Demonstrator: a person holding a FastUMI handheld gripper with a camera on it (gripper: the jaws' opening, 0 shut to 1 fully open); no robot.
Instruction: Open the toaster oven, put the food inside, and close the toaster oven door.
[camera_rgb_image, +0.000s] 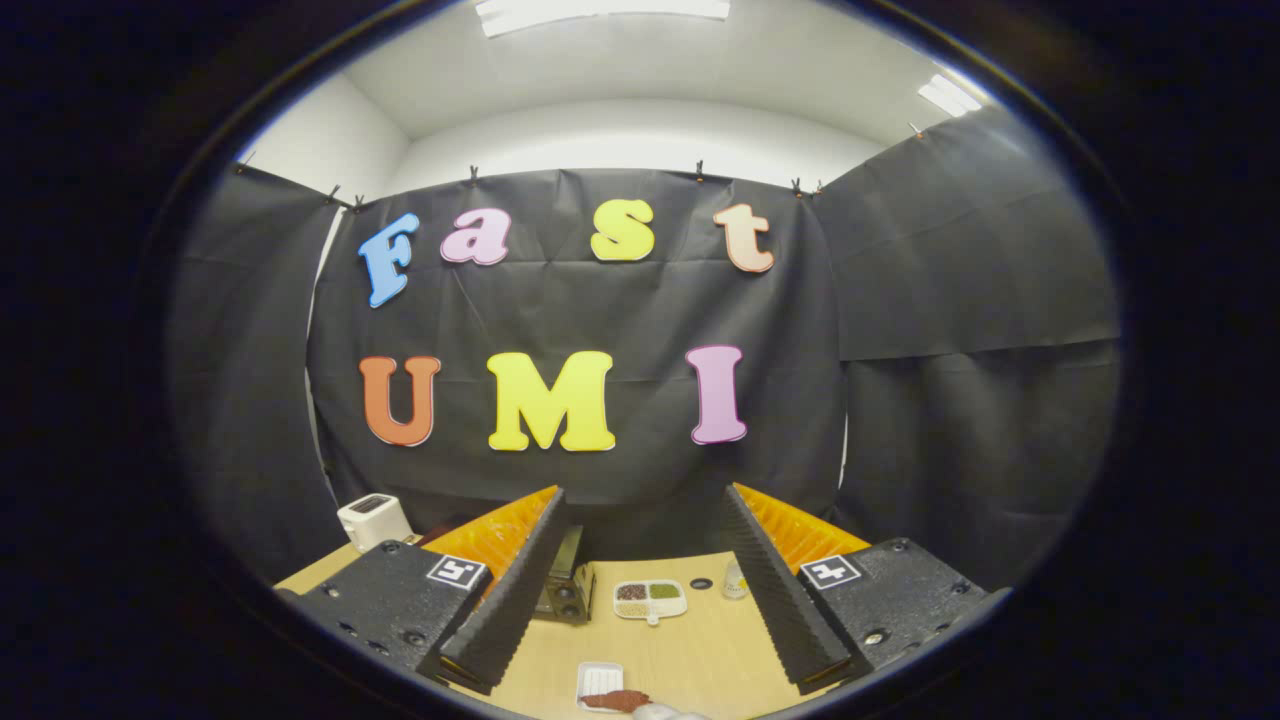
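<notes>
- The toaster oven (565, 590) sits on the wooden table (700, 650), low in the picture and a little left of centre, partly hidden behind the left finger; whether its door is open cannot be told.
- The food, a reddish-brown piece (615, 700), lies on a small white tray (598, 680) at the bottom centre, between the fingers and nearer than the oven.
- The gripper (640, 585) has its fingers spread wide apart, holding nothing.
- A divided dish (650, 598) with coloured fillings stands just right of the oven, between the fingers.
- A small bottle (735, 580) stands near the right finger, with a dark round lid (701, 583) beside it.
- A white toaster (373, 520) stands at the lower left, beyond the left finger.
</notes>
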